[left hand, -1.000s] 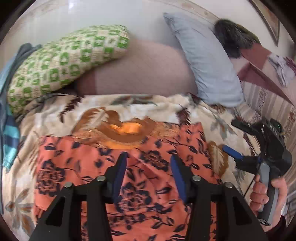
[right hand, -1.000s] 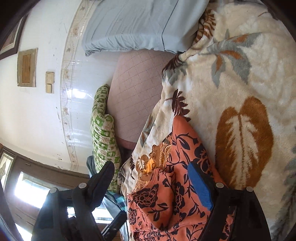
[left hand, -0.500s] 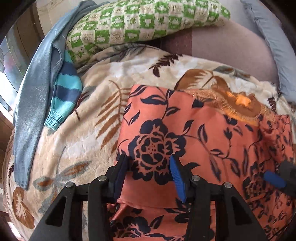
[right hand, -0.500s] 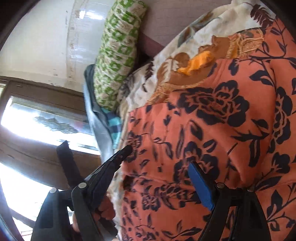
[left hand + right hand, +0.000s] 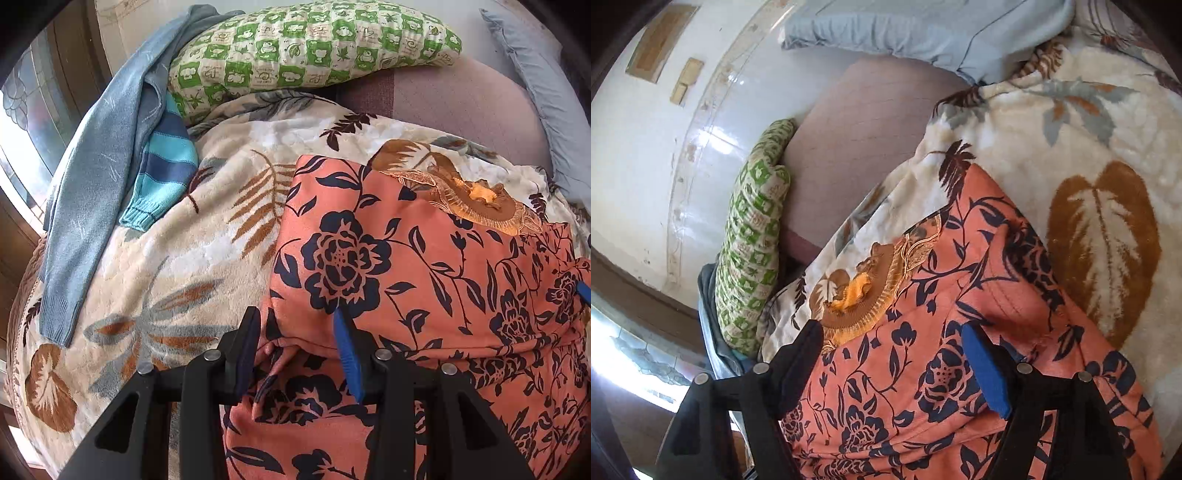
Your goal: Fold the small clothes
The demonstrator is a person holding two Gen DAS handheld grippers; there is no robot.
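Orange floral garment lies on the blanket. Left gripper jaws, just closing, straddle its folded edge, not clamped. Right gripper jaws, just narrowing, stand wide over it.

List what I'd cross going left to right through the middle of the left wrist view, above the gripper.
Grey-blue sweater → striped teal knit sleeve → leaf-print blanket → orange floral garment → blue pad of the right gripper at the frame's edge.
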